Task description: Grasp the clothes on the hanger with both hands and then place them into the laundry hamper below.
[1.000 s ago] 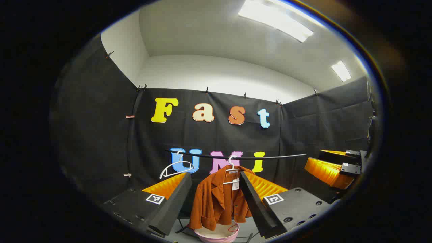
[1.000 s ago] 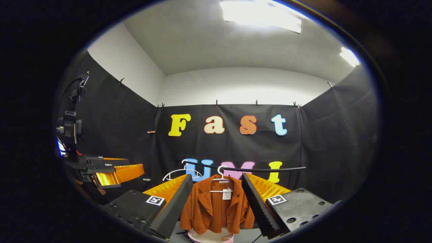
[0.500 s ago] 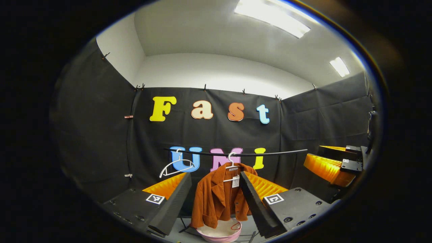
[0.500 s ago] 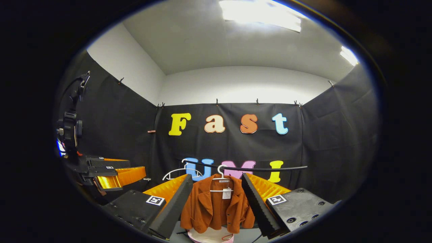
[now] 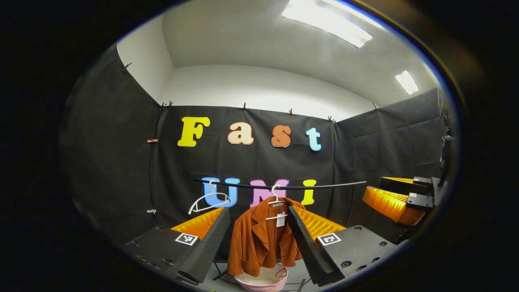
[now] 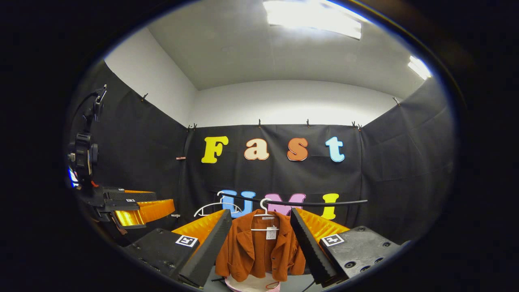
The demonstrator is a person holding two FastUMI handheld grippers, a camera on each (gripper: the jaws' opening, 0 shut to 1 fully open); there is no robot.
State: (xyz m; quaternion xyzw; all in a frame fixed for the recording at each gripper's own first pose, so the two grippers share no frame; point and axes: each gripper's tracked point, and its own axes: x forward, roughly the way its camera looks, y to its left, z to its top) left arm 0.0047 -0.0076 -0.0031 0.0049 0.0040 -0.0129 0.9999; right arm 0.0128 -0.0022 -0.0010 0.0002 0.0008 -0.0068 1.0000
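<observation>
Hanging from a white hanger (image 6: 264, 209) on the black rail (image 6: 308, 202), the rust-orange jacket (image 6: 259, 251) sits at six o'clock above the pink hamper (image 5: 261, 280); left gripper (image 5: 259, 231) and right gripper (image 6: 261, 233) both spread, well short of it.

Open air before jacket (image 6: 259, 251); black rail (image 6: 308, 202) above, spare hanger (image 6: 217, 207) left

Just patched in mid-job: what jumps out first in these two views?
The rust-orange jacket stands out first, hanging on a white hanger from the black rail, framed between the open fingers of the right claw. Right beneath it sits the pink laundry hamper. An empty white hanger hangs on the rail beside the jacket, and the left claw is also open, well short of the jacket.
</observation>
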